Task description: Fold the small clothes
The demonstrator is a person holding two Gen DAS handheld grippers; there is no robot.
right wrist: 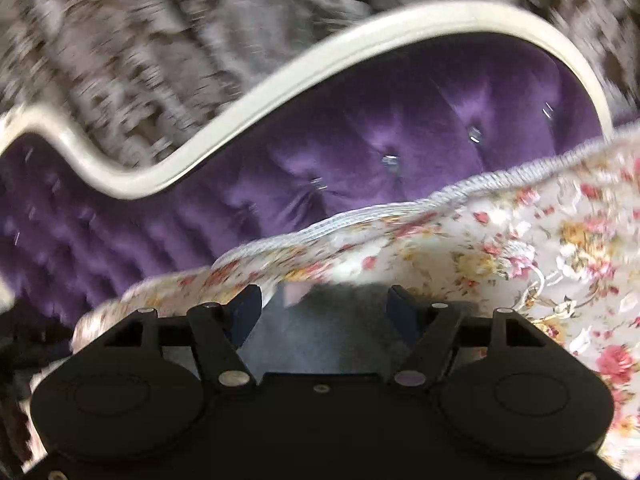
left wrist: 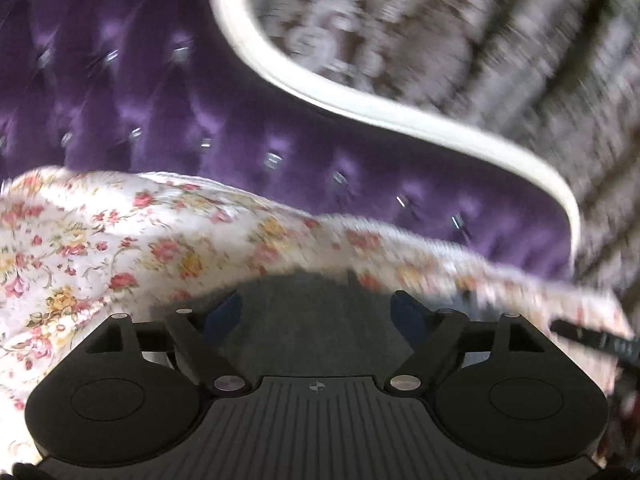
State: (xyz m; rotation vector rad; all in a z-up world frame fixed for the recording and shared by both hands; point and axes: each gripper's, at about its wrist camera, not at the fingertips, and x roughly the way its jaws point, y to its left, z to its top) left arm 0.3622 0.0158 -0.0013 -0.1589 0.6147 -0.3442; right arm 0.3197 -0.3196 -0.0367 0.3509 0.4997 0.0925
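Draping over both sets of fingertips, the floral cloth (left wrist: 120,240) hangs in front of the purple tufted headboard (left wrist: 140,92). The left gripper (left wrist: 316,304) and right gripper (right wrist: 324,300) both stand spread apart; through the blur, I cannot tell whether either touches fabric.

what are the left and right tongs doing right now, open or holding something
Left tongs: open, tips hidden under the floral cloth; no grip visible.
Right tongs: open, tips under the same cloth; no grip visible.

Home bedroom: tufted purple headboard (left wrist: 168,112), patterned wallpaper (left wrist: 440,32)
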